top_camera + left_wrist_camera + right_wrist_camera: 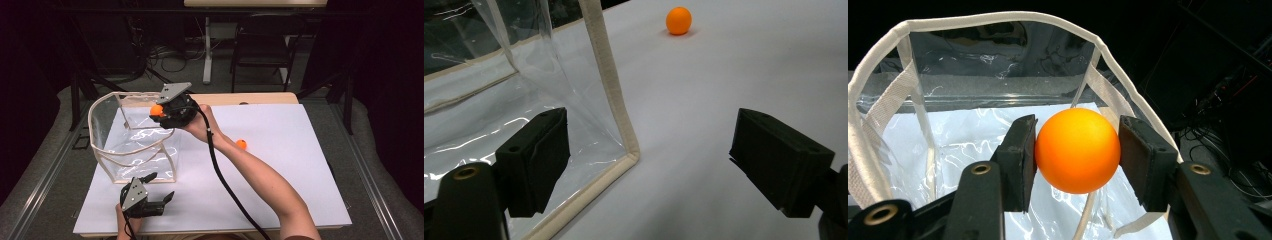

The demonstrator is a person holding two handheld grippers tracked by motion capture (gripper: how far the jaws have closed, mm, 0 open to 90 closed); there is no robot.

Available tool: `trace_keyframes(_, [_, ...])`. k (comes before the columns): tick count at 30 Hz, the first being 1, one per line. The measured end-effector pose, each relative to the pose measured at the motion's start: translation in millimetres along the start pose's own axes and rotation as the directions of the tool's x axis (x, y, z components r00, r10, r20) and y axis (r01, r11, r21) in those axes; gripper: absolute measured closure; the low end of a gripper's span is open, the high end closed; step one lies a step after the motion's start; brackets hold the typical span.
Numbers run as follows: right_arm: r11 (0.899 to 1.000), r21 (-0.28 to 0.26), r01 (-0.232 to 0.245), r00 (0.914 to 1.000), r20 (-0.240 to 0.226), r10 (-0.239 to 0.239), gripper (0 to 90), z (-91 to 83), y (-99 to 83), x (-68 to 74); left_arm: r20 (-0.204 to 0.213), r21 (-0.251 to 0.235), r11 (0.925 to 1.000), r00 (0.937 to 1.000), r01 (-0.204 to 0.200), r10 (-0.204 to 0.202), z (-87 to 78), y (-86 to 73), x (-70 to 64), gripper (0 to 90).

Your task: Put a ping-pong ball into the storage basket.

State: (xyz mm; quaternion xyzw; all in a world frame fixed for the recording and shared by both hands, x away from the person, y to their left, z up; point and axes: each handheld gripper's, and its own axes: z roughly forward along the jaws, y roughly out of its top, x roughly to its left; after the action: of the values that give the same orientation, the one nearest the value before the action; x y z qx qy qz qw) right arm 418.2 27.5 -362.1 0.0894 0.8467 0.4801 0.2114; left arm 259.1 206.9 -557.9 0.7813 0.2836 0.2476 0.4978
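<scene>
The right gripper (161, 112) has an orange ball (1078, 150) clamped between its two pads and holds it over the rim of the clear bag (132, 147), on the bag's right side, toward the far edge of the tabletop (280, 165). In the right gripper view the ball hangs above the open mouth, with the bag's white floor below it. This looks like the drop step: the ball is carried in and not yet let go. Next the jaws need only part, perhaps after a small reach further over the mouth so the ball clears the rim.

The left gripper (159, 196) rests near the front edge, jaws wide apart and empty, one pad just beside the bag's near corner seam. A second ball (241, 144) lies on the tabletop, right of the bag and well apart from it.

Glare on the plastic makes it hard to tell whether anything already lies inside. The right hand covers much of its gripper from above.
</scene>
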Motion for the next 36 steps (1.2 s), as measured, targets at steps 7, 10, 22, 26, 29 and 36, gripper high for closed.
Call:
trace_keyframes(7, [1.0,0.005,0.003,1.0,-0.006,-0.003,50.5,1.5,1.4,1.2,0.0,-0.001,1.0,1.0,0.0,0.0,0.1,0.1,0.0,15.9])
trace_keyframes(10, [1.0,0.003,0.005,0.9999,-0.011,-0.005,50.5,1.7,2.4,1.8,0.001,-0.001,1.0,1.0,0.0,0.0,0.1,0.1,-0.1,15.9])
trace_keyframes(22, [1.0,0.013,0.021,0.9996,-0.021,-0.02,50.5,2.4,6.5,6.4,0.0,-0.003,1.0,1.0,0.003,-0.003,-0.4,0.1,-0.1,15.9])
trace_keyframes(26, [1.0,0.014,0.022,0.9994,-0.025,-0.022,50.5,2.5,7.5,6.8,0.0,-0.003,1.0,1.0,-0.003,0.003,-0.6,0.3,-0.1,15.9])
trace_keyframes(29, [1.0,0.016,0.023,0.9993,-0.03,-0.023,50.5,3.1,8.3,7.8,0.003,-0.003,1.0,1.0,-0.003,0.003,-0.2,0.4,-0.4,15.9])
trace_keyframes(36, [0.999,0.027,0.029,0.9984,-0.049,-0.028,50.5,6.6,10.0,12.3,-0.001,-0.006,1.0,1.0,-0.003,0.003,-1.7,0.6,-0.6,15.9])
